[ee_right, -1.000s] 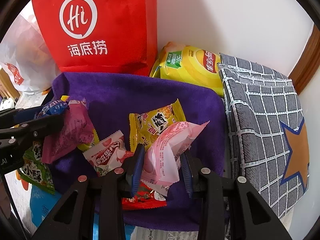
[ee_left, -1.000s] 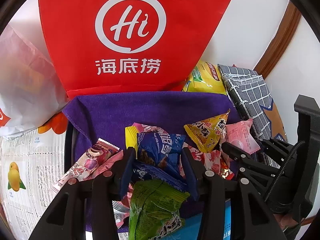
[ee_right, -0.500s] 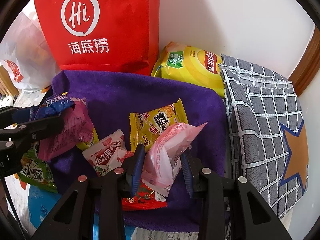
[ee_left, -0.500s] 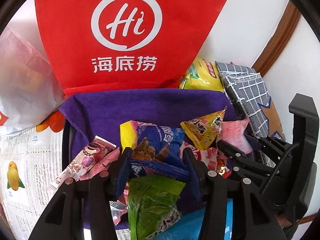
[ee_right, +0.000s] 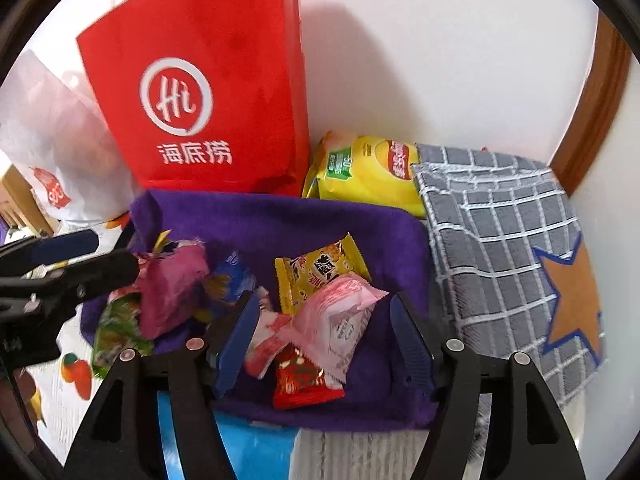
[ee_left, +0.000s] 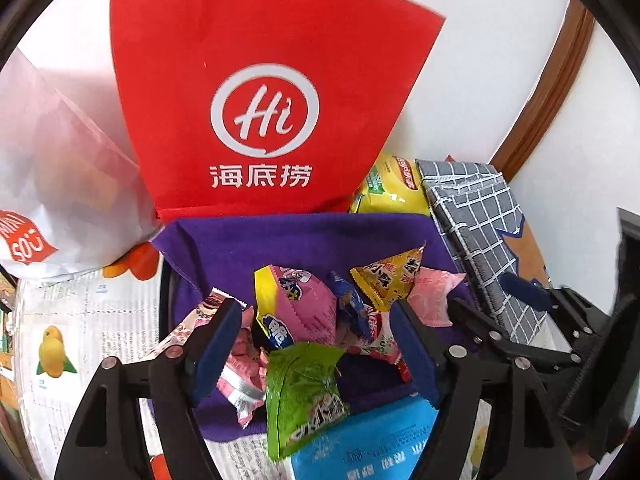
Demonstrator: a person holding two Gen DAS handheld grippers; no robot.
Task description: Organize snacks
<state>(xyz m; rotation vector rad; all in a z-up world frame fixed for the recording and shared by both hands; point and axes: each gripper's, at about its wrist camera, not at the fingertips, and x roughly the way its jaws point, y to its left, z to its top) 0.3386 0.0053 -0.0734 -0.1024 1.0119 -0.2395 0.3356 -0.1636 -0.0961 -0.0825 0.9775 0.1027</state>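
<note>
A heap of small snack packets lies on the purple cloth (ee_left: 280,240). My left gripper (ee_left: 316,340) hovers over it with its jaws opening. A pink-and-yellow packet (ee_left: 298,308), a blue packet (ee_left: 350,312) and a green packet (ee_left: 300,392) lie loose between the pads, untouched. My right gripper (ee_right: 322,340) is also opening, and the pale pink packet (ee_right: 336,324) rests free between its pads on the purple cloth (ee_right: 280,224). A yellow packet (ee_right: 320,272) and a red one (ee_right: 304,376) lie beside it. The left gripper's fingers (ee_right: 96,272) show at the left edge.
A red paper bag (ee_left: 264,100) stands behind the cloth, with a white plastic bag (ee_left: 52,184) to its left. A yellow chip bag (ee_right: 368,172) and a grey checked cloth with a star (ee_right: 508,248) lie at the right. A blue pack (ee_left: 360,444) sits in front.
Both grippers widened their jaws and let go: the left dropped the blue packet, the right the pale pink one. Both rose away from the heap.
</note>
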